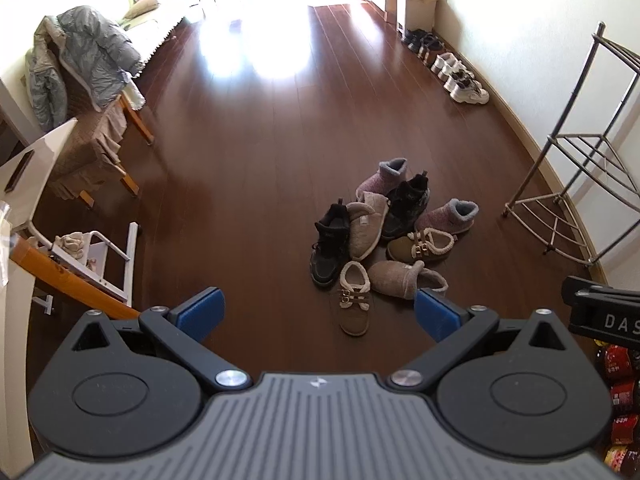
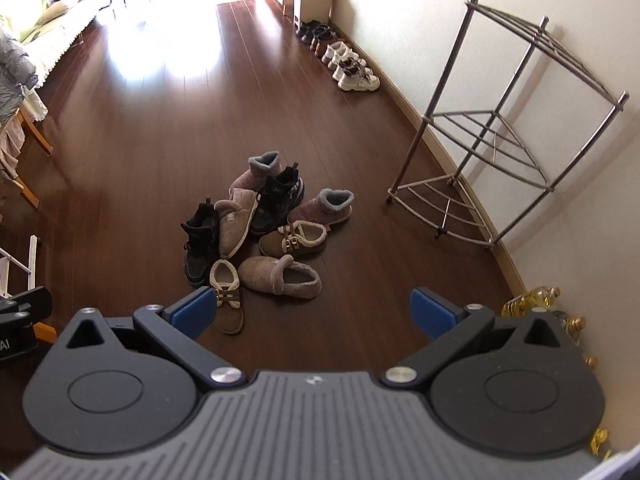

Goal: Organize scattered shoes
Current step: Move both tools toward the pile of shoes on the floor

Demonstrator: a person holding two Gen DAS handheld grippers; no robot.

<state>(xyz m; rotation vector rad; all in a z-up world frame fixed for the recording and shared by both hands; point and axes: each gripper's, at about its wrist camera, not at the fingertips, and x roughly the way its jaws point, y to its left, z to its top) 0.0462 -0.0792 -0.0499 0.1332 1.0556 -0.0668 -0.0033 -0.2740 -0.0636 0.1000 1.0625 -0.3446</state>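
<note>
A heap of several shoes [image 1: 384, 236] [image 2: 260, 232] lies on the dark wood floor: black sneakers [image 1: 330, 246], grey-brown fleece slippers [image 1: 404, 280], brown strap shoes [image 1: 354, 304] and pink-grey ankle slippers [image 1: 450, 216]. My left gripper [image 1: 320, 314] hangs open above the floor just short of the heap, nothing between its blue pads. My right gripper [image 2: 314, 312] is open as well; its left pad [image 2: 196, 312] overlaps a brown strap shoe [image 2: 228, 300] in the view. Both are empty.
A bare metal corner rack [image 2: 492, 152] [image 1: 580, 184] stands against the right wall. Neat pairs of shoes [image 2: 348, 64] line the wall farther back. A chair draped with a grey jacket [image 1: 80, 68] and a desk are at left. Oil bottles [image 2: 532, 300] sit by the right wall.
</note>
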